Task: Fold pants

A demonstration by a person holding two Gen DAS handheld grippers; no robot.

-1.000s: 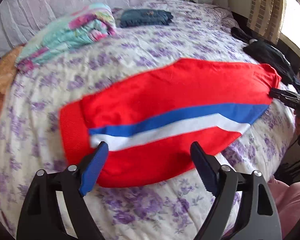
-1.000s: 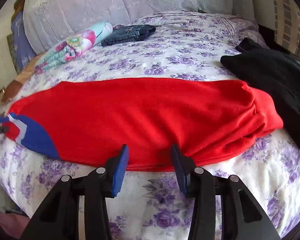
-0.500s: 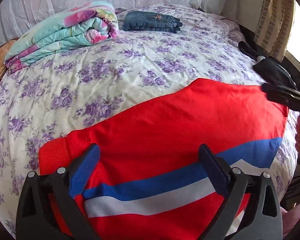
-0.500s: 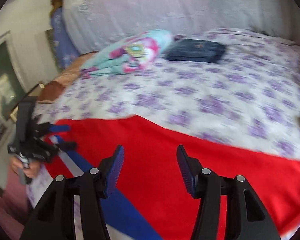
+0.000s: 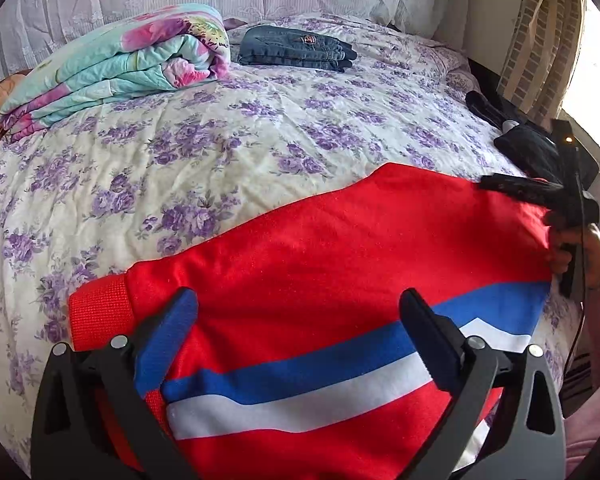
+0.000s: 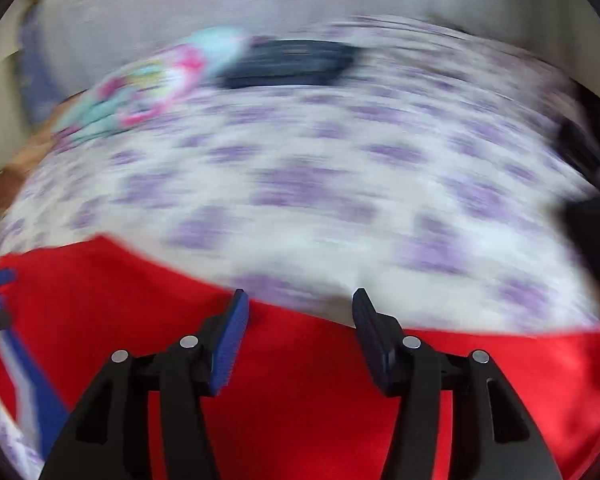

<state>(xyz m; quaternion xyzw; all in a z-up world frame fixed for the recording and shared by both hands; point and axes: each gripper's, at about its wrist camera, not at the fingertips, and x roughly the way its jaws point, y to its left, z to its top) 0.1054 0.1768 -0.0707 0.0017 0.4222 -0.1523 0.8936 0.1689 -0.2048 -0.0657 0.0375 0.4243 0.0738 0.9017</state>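
**Red pants spread on the bed, both claws released**

The bed (image 5: 260, 128), under a purple-flowered sheet, carries the red pants (image 5: 320, 256) laid flat along its near edge, blue and white stripe up. A folded floral quilt (image 5: 116, 64) and folded jeans (image 5: 296, 46) sit well apart at the far side; dark clothing (image 5: 540, 152) lies at the right edge. The left gripper (image 5: 300, 328) hovers over the cuff end, jaws spread wide, grasping nothing. The right gripper (image 6: 298, 316) is likewise released above the red cloth, in a blurred view.
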